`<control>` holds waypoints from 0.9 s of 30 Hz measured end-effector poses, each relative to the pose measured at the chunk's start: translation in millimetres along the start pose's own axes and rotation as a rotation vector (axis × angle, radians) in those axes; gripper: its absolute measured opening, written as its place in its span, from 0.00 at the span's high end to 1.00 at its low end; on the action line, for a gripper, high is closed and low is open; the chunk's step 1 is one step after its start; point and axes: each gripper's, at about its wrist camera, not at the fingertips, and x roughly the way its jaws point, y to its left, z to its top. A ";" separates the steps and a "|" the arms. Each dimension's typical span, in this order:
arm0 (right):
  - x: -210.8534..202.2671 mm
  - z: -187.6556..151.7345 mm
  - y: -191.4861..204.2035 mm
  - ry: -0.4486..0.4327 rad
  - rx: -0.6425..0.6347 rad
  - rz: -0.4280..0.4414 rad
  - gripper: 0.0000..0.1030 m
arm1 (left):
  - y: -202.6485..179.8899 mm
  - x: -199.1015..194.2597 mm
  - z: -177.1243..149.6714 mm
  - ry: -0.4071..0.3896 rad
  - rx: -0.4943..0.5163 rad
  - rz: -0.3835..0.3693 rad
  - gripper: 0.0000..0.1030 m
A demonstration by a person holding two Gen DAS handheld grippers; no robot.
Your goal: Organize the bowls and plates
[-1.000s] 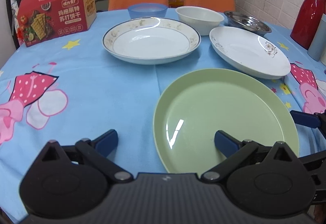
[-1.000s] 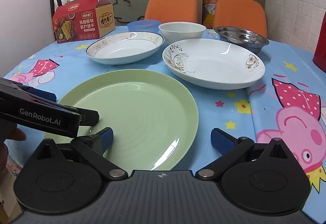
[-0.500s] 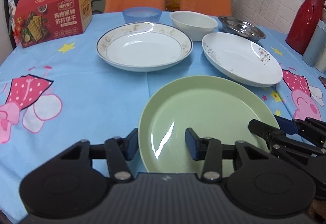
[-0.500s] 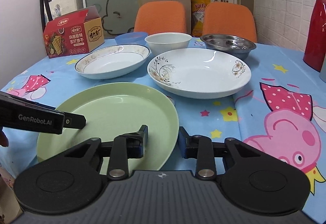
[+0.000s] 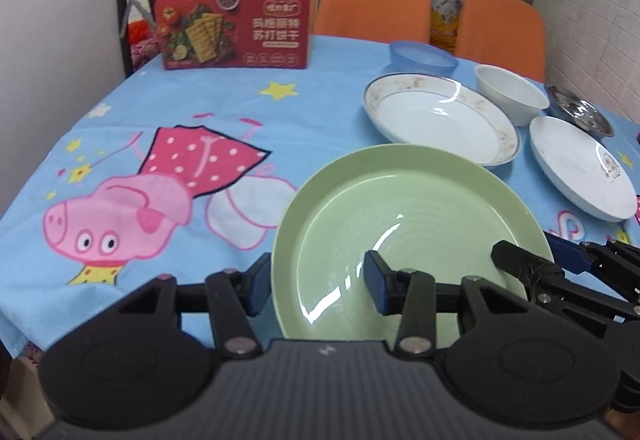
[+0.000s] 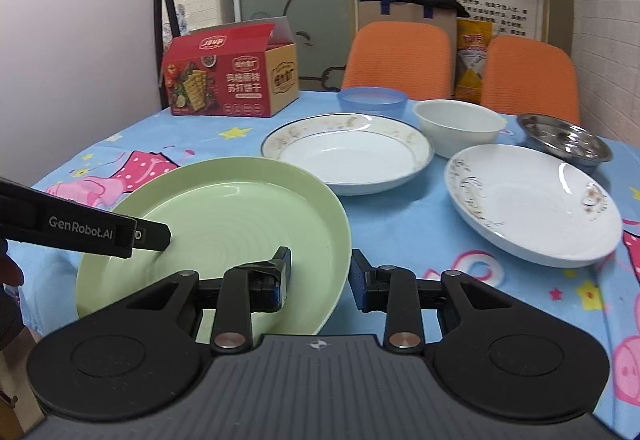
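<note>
A pale green plate (image 5: 400, 215) is held by its near rim, tilted a little above the blue tablecloth. My left gripper (image 5: 316, 288) is shut on its left rim, one pad outside and one inside the dish. My right gripper (image 6: 320, 278) is shut on the plate's (image 6: 224, 207) right rim in the same way. In the left wrist view the right gripper (image 5: 532, 254) shows at the plate's right edge. Further back stand a gold-rimmed white plate (image 5: 440, 119), a flowered white plate (image 5: 580, 167), a white bowl (image 5: 512, 95), a blue bowl (image 5: 422, 57) and a steel dish (image 5: 580, 111).
A red cracker box (image 5: 236, 27) stands at the table's far left. Two orange chairs (image 6: 400, 59) stand behind the table, against a wall with a poster. The tablecloth (image 5: 160, 143) with its pink pig print lies bare on the left. A hand shows at the right wrist view's left edge.
Both grippers went from wide open to shut on the green plate's rim. Since then the plate has come up off the cloth and moved left with both grippers.
</note>
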 end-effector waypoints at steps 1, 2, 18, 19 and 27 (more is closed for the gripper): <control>3.5 0.7 3.4 0.004 -0.004 0.006 0.45 | 5.7 2.7 0.3 0.006 -0.015 0.002 0.57; 6.0 1.0 6.8 0.008 -0.012 0.007 0.45 | 10.0 5.4 0.7 0.010 -0.023 0.001 0.57; 3.3 2.2 -10.4 -0.005 0.068 0.002 0.30 | 19.1 16.7 4.8 -0.068 -0.023 -0.060 0.18; -4.2 2.4 -14.5 -0.025 0.070 -0.019 0.24 | 22.5 10.7 6.3 -0.093 -0.030 -0.062 0.16; -16.3 2.2 -42.2 -0.031 0.096 -0.087 0.00 | 32.1 1.2 14.3 -0.111 -0.079 -0.074 0.01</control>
